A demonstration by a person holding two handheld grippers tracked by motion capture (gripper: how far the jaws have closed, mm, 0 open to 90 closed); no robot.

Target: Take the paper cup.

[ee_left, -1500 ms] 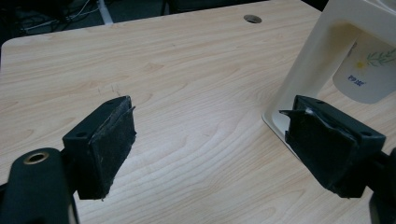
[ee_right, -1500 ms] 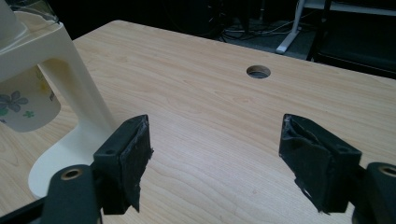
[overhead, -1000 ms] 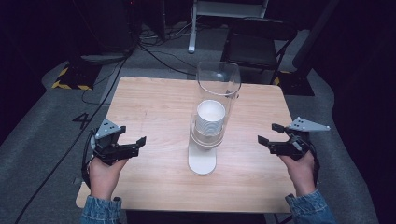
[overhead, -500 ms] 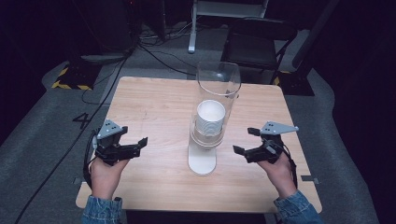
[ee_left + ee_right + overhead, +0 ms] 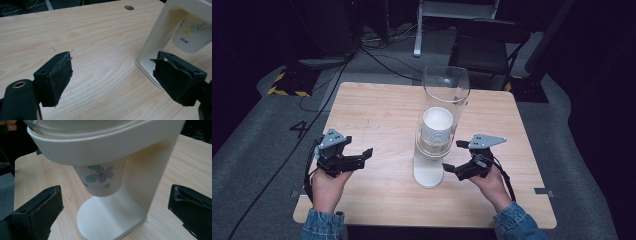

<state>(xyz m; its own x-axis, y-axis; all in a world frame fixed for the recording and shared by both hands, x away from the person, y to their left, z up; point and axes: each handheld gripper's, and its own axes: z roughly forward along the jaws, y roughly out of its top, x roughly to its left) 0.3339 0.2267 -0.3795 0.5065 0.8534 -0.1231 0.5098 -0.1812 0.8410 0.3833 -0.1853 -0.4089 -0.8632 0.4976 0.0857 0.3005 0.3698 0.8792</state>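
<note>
A cream cup dispenser stands at the middle of the wooden table, with a clear tube on top that holds stacked white paper cups. My right gripper is just right of its base, and its jaws have just been opening. In the right gripper view the right gripper stands wide open with nothing held, facing the flower-printed bottom cup that hangs under the dispenser's ring. My left gripper rests open at the table's left, well apart from the dispenser. Ahead of the left gripper are the stand and the cup.
A black chair and a white frame stand behind the table's far edge. Cables run over the grey floor at the left. A round hole sits near the table's far edge.
My right hand has moved left and slightly down toward the dispenser's base, and its jaws have spread wider. The left hand and the dispenser have stayed where they were.
</note>
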